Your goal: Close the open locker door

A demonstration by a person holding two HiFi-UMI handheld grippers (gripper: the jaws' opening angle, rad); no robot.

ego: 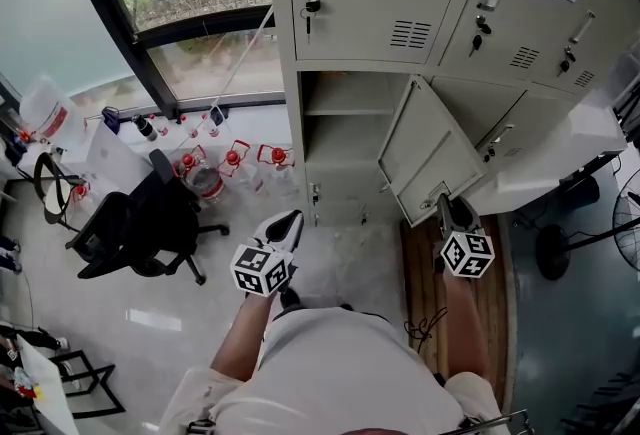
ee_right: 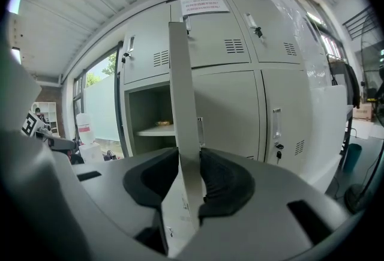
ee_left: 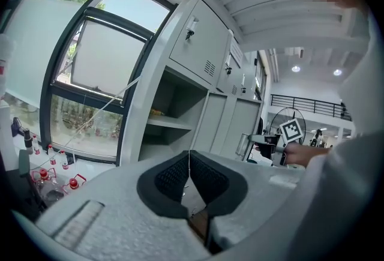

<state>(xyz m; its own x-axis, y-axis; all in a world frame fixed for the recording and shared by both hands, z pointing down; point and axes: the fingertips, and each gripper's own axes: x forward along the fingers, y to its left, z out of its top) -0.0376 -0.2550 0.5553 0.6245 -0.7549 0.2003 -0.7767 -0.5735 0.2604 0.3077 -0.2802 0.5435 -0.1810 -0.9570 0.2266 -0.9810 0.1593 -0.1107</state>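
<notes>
The open locker door [ee_right: 180, 104] stands edge-on between the right gripper's [ee_right: 189, 164] fingers [ee_right: 225, 185], which sit loosely apart around it. The left gripper's [ee_left: 189, 165] fingers are closed, empty, left of the door.

Your left gripper [ee_left: 189, 155] holds its black ribbed pads [ee_left: 172, 179] together, empty, pointing at the pale grey metal locker's open shelved compartment [ee_left: 171, 111].
</notes>
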